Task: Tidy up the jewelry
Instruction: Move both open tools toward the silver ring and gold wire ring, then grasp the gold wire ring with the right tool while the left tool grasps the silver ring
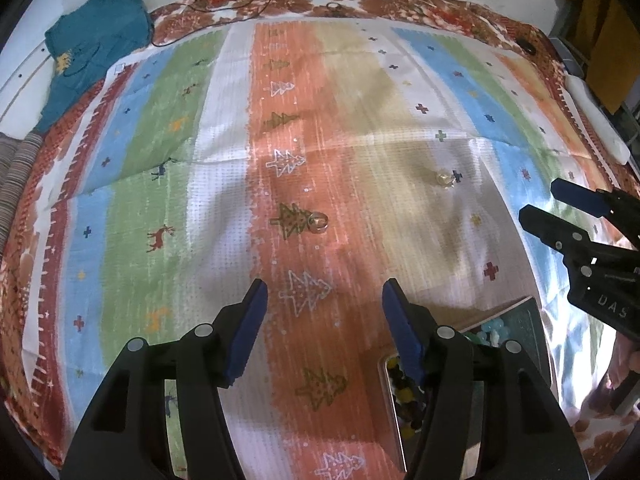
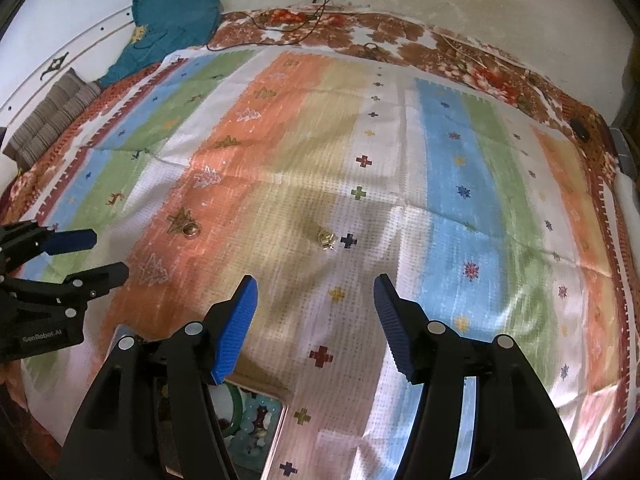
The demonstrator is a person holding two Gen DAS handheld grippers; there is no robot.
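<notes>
Jewelry box [image 2: 276, 420] (contents half-hidden) behind jaws

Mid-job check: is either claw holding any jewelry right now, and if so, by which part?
Nothing is held. The left claw and right claw are both open and empty; the ring and gold piece lie on the cloth.

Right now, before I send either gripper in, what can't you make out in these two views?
- Jewelry box: left wrist view, mostly hidden behind the left gripper; contents blurred.
- Same box in the right wrist view: cut by the bottom edge, under the right gripper.
- Small gold piece: too small to identify.
- Silver ring: details blurred.
</notes>
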